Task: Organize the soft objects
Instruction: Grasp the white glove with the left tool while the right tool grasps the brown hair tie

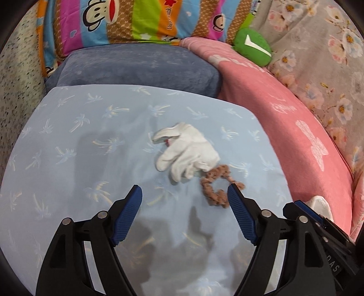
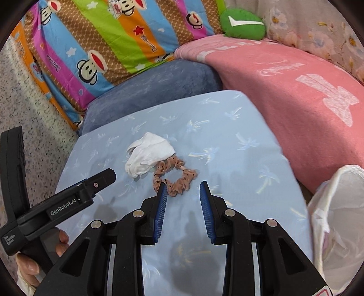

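A white glove (image 1: 187,151) (image 2: 147,153) lies on a light blue pillow (image 1: 91,136) (image 2: 227,136) printed with palm trees. A brown dotted scrunchie (image 1: 216,186) (image 2: 175,177) lies right beside the glove, touching its cuff. My left gripper (image 1: 184,193) hovers open above the pillow, its right finger just in front of the scrunchie. My right gripper (image 2: 183,189) is open too, with its tips at the near edge of the scrunchie and nothing between them. The left gripper's body (image 2: 61,205) shows at the left of the right wrist view, held by a hand (image 2: 29,264).
A white mesh bag (image 2: 336,223) (image 1: 320,205) stands at the right of the pillow. A pink blanket (image 1: 284,113) (image 2: 295,95), a dark blue cushion (image 1: 136,68) (image 2: 147,91), a striped cartoon pillow (image 1: 125,20) (image 2: 102,38) and a green plush (image 1: 252,46) (image 2: 242,24) lie behind.
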Motion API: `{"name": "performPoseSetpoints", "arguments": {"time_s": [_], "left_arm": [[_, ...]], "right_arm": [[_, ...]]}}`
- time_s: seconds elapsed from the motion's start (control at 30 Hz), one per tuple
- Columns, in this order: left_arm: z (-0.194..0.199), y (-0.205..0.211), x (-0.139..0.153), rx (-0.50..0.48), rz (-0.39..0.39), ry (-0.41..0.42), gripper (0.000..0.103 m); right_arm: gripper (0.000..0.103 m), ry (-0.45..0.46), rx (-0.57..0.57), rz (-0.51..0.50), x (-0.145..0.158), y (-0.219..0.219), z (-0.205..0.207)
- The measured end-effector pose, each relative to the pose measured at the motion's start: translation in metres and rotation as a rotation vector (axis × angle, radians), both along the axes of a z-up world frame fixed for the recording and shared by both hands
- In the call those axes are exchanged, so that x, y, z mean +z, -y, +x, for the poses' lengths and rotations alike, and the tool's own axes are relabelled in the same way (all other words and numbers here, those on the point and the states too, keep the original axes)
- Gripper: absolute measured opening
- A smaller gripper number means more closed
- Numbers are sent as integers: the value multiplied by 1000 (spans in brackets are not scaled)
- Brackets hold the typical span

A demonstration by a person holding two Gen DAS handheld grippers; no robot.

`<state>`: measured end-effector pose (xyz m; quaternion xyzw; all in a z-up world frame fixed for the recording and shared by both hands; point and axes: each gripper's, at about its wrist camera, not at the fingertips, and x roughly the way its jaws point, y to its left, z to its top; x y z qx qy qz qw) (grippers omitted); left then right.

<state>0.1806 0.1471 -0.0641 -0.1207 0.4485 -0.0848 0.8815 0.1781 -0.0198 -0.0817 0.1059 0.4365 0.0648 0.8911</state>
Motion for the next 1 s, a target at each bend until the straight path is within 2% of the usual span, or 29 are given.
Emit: {"name": "performPoseSetpoints", "arguments": {"time_s": [0.37,0.63,0.83,0.9,0.93,1.0], "left_arm": [[53,-2,-28,-4,3,-48,74],[76,10,-54,-30,-4,-92,71],[75,14,-54,-49,13,-73,57],[74,15,-53,-60,12,-74,43],[74,16,-53,-65,11,-75,39],[73,17,-54,-76,3,-83,25]], "right_arm": [[30,-79,4,-9,-46,-18,60],[30,-115,-9,-20,-71,-17,78],[31,-100,-12,-28,-75,-19,78],[29,-95,-13,-39,-76,-19,77],[27,-93,-13,-52,-75,-20,77],[22,-95,-12,-69,-75,-20,75]]}}
